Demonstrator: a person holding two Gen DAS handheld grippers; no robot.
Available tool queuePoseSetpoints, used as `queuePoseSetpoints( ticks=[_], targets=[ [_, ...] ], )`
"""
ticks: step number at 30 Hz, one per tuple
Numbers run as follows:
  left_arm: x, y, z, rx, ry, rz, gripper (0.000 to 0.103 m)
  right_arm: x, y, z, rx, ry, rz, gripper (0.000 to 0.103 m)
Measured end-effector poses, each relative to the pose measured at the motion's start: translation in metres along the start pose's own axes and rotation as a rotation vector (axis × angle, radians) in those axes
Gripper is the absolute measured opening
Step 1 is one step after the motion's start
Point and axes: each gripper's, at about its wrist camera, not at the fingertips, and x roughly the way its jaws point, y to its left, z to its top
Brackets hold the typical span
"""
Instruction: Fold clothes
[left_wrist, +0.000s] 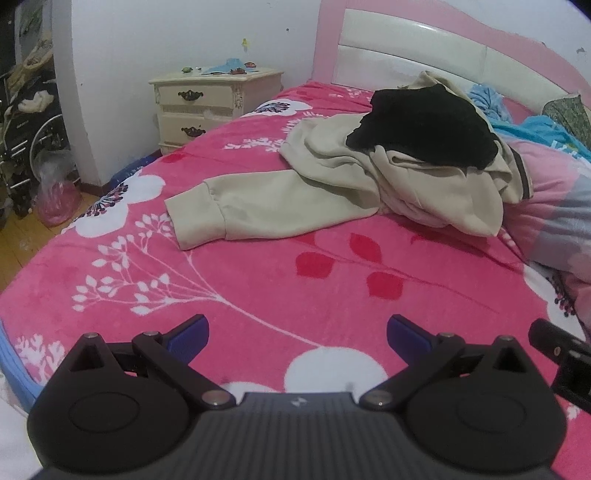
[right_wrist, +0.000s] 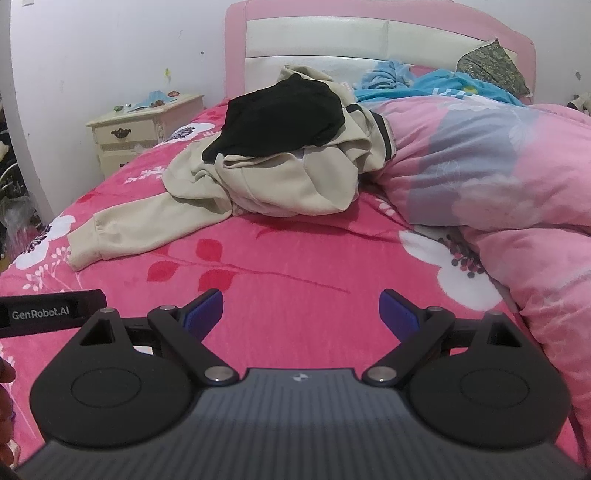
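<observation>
Two garments are piled near the head of the bed (left_wrist: 258, 288): one beige sweatshirt (left_wrist: 332, 192) with one black garment (left_wrist: 424, 125) on top. Both grippers, left gripper (left_wrist: 297, 332) and right gripper (right_wrist: 301, 310), are held wide open, with nothing gripped.

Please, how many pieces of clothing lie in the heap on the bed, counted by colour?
Beige: 1, the crumpled beige fleece sweatshirt with one sleeve stretched out.
Black: 1, the black cloth garment lying on top of it.
Total: 2. More could be hidden underneath.
</observation>
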Motion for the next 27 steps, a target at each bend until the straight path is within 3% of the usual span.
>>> queuePoseSetpoints(
  ticks=[27],
  targets=[
    [0.0066, -0.0004, -0.0041, -0.003, 0.02, 0.005, 0.103, 0.0045, 0.0045, 0.0011, -0.006, 0.011, 0.008, 0.091]
  ],
)
